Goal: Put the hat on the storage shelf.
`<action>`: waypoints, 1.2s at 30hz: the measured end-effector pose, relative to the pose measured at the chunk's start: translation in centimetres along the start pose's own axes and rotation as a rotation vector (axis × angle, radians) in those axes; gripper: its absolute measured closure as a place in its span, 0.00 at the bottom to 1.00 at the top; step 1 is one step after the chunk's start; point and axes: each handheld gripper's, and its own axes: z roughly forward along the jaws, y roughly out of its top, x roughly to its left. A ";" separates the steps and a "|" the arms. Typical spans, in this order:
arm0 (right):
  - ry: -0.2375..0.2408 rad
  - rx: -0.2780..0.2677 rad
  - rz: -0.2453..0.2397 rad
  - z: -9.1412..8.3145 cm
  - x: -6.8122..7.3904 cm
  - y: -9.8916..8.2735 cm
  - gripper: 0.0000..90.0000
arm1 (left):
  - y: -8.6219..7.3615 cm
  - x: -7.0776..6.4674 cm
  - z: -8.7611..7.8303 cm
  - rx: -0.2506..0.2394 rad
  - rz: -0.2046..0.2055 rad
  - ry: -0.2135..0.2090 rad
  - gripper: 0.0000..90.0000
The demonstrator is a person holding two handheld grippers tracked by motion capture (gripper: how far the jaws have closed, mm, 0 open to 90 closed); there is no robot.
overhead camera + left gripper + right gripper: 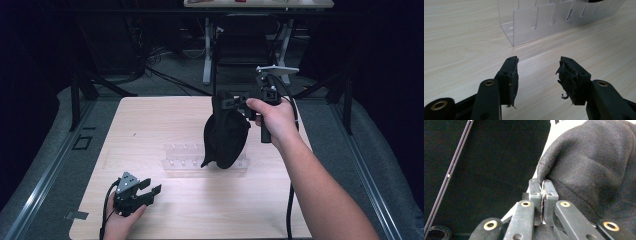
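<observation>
**Two grippers, one black cloth hanging over the rack**

Two hand-held grippers are working over a pale wooden table (pixel 150 125). Seen from the high view, the right gripper (pixel 234 102) is being held up above the table's middle, toward one o'clock from the centre, with the person's right hand (pixel 274 120) wrapped around its handle. Its jaws are clenching the top edge of a black cloth (pixel 225 132), which is hanging down in a bunched, rounded mass. In the right gripper view, the right gripper's (pixel 543 185) jaws are pressing together with a thin fold of the black cloth (pixel 594 162) pinched between them, and the rest of the fabric is bulging out toward two o'clock.

The cloth's lower end is dangling at or just above a clear plastic rack (pixel 185 159) standing near the table's centre; whether it is touching the rack cannot be told.

The left gripper (pixel 150 190) is sitting low at seven o'clock on the table, held in the left hand (pixel 120 222). In the left gripper view, the left gripper's (pixel 537 72) jaws are standing well apart with nothing between them, pointing toward the clear plastic rack (pixel 534 22) at twelve o'clock, whose slotted dividers are standing upright.
</observation>
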 end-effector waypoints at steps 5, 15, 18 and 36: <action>0.010 -0.006 0.001 0.4 0.0 0.0 0.98 | 0.7 -0.4 -0.4 -0.015 0.008 -0.014 0.56; 0.043 -0.016 0.016 1.0 -0.2 -0.4 0.98 | 3.5 -2.3 -0.3 -0.045 0.070 -0.060 0.57; 0.055 -0.019 0.020 1.1 -0.4 -0.4 0.98 | 4.7 -3.2 0.2 -0.056 0.096 -0.078 0.56; 0.078 -0.026 0.027 1.6 -0.7 -0.6 0.98 | 8.7 -6.9 2.2 -0.084 0.152 -0.141 0.58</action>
